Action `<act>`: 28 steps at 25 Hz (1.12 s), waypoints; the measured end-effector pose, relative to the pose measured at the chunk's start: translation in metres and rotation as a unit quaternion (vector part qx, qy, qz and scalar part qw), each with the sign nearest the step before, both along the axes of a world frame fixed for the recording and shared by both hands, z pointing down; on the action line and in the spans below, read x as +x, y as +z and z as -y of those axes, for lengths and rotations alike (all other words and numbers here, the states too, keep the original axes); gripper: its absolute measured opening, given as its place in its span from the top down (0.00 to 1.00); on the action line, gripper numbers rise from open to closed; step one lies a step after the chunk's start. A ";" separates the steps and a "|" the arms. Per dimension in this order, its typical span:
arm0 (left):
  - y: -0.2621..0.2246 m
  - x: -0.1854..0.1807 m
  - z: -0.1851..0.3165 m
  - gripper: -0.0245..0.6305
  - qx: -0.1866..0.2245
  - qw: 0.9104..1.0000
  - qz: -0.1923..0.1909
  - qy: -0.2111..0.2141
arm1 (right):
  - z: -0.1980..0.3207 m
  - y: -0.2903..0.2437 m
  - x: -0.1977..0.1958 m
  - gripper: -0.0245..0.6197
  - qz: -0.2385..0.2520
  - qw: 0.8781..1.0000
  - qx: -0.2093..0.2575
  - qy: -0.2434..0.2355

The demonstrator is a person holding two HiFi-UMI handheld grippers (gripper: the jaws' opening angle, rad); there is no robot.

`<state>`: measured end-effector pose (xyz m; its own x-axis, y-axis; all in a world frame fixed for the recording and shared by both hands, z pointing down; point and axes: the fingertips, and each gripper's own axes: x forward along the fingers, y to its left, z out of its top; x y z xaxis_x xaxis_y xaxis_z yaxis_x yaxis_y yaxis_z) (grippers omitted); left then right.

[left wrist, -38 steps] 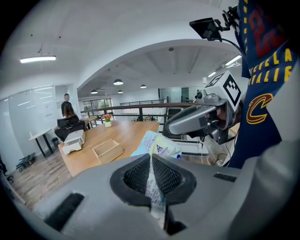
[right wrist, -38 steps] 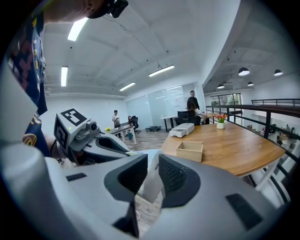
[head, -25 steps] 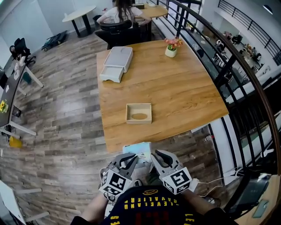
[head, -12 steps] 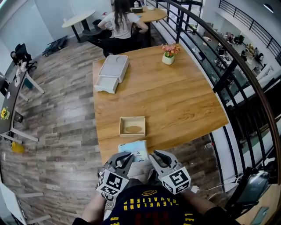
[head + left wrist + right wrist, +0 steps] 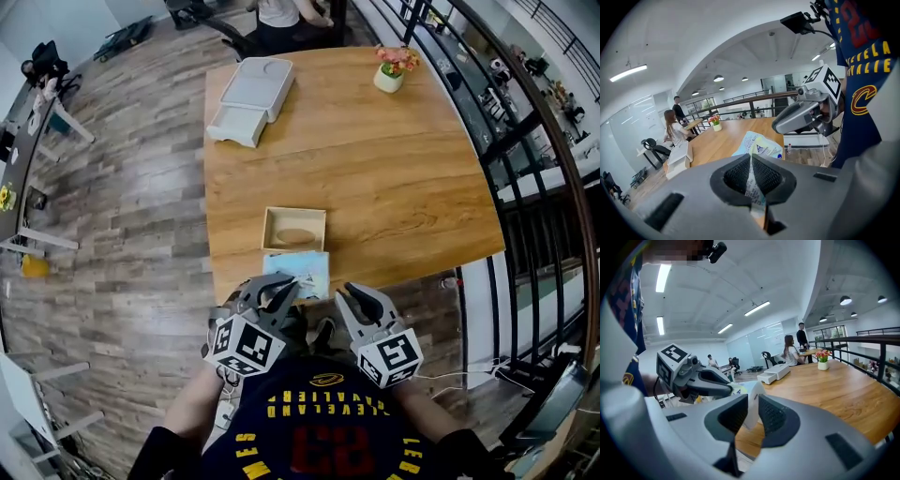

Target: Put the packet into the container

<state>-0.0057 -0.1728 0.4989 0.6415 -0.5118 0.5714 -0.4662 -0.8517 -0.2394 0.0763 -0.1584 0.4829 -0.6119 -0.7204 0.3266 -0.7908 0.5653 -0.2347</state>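
**Gripper state.** The left gripper (image 5: 281, 284) is clamped on one edge of the packet (image 5: 300, 270). Its own view shows the film pinched flat between the closed pads. The right gripper (image 5: 354, 292) has its jaws a narrow gap apart. A white corner of the packet lines up with that gap, but the head view shows this gripper beside the packet and not on it, so treat it as empty.

**Location.** The packet hangs over the near edge of the bench (image 5: 375, 178), just short of the container (image 5: 294, 228). The container is an open-topped, shallow wooden box. It stands close to the near edge, toward the bench's near left corner.

**Handling properties (judged).**
- Light: one edge pinch carries it.
- Soft: a thin printed film pouch that bends and sags away from the held edge.
- Slippery: the film looks glossy and may creep out of a light pinch.
- Not fragile as far as can be seen; the contents cannot be made out.

**Where to hold.** Grip the flat seam at an edge, as the left gripper does now. The seam is stiffer than the body and does not squeeze the contents.

**Caution.** The packet looks about as wide as the container's opening. Line up its edges with the walls before letting go, or a corner may rest on the rim.
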 end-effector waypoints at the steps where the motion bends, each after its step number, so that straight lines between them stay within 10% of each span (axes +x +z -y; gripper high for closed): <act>1: 0.005 -0.002 0.008 0.94 -0.004 1.000 -0.001 0.002 | 0.008 0.003 -0.002 0.84 -0.002 1.000 -0.005 0.002; 28: 0.076 -0.022 0.123 0.94 -0.047 0.997 0.014 0.065 | 0.135 0.016 -0.051 0.85 -0.028 0.998 -0.052 0.027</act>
<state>-0.0277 -0.2960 0.5747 0.6822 -0.3689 0.6312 -0.3441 -0.9238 -0.1680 0.0249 -0.2932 0.4994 -0.5522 -0.7120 0.4338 -0.8327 0.4972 -0.2440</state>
